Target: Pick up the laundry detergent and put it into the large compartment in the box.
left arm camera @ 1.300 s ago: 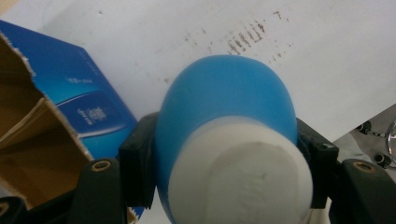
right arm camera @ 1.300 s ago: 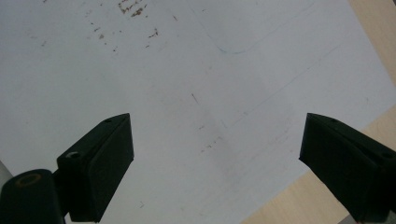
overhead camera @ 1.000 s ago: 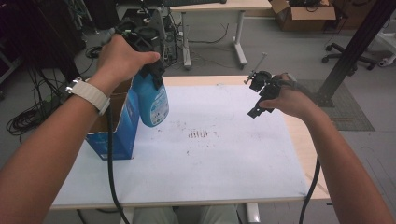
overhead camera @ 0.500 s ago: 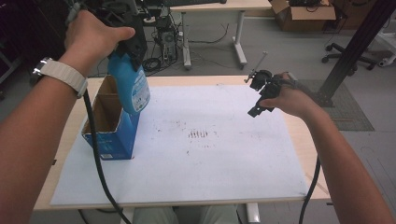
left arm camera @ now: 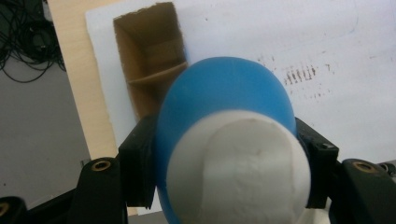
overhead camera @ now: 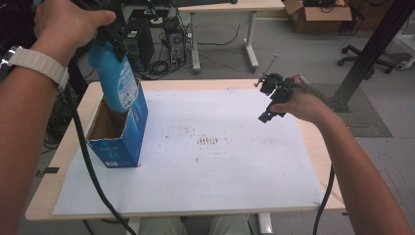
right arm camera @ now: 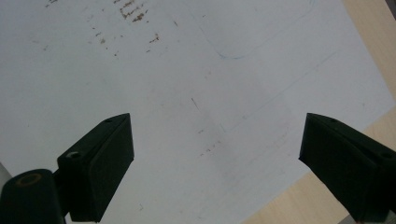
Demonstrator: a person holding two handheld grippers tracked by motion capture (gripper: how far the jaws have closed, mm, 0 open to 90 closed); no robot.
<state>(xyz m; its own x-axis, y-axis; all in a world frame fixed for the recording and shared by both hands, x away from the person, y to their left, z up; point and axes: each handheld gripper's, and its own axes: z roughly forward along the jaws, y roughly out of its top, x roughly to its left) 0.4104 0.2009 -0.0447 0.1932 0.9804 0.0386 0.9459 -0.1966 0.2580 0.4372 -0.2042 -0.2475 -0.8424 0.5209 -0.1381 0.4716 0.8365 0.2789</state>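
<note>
My left gripper [overhead camera: 106, 39] is shut on a blue bottle [overhead camera: 116, 78] near its white cap [left arm camera: 238, 172]. The bottle hangs upright, its lower end over the open top of a blue cardboard box [overhead camera: 120, 142] at the left of the table. In the left gripper view the bottle [left arm camera: 224, 93] sits between both jaws of the left gripper [left arm camera: 229, 172], with the box's brown inside and a divider [left arm camera: 154, 77] beyond. My right gripper [overhead camera: 268, 100] hovers over the table's right side, and in its own view the right gripper [right arm camera: 215, 163] is open and holds nothing.
A white paper sheet [overhead camera: 220, 166] with brownish marks [overhead camera: 210, 142] covers most of the wooden table [overhead camera: 313, 142]. Beyond the table are another desk [overhead camera: 230, 10], cables, a cardboard box [overhead camera: 318, 10], a black post [overhead camera: 372, 49] and an office chair.
My left hand has lifted the bottle and carried it leftward, from beside the box to over its open top. The right hand has stayed in place.
</note>
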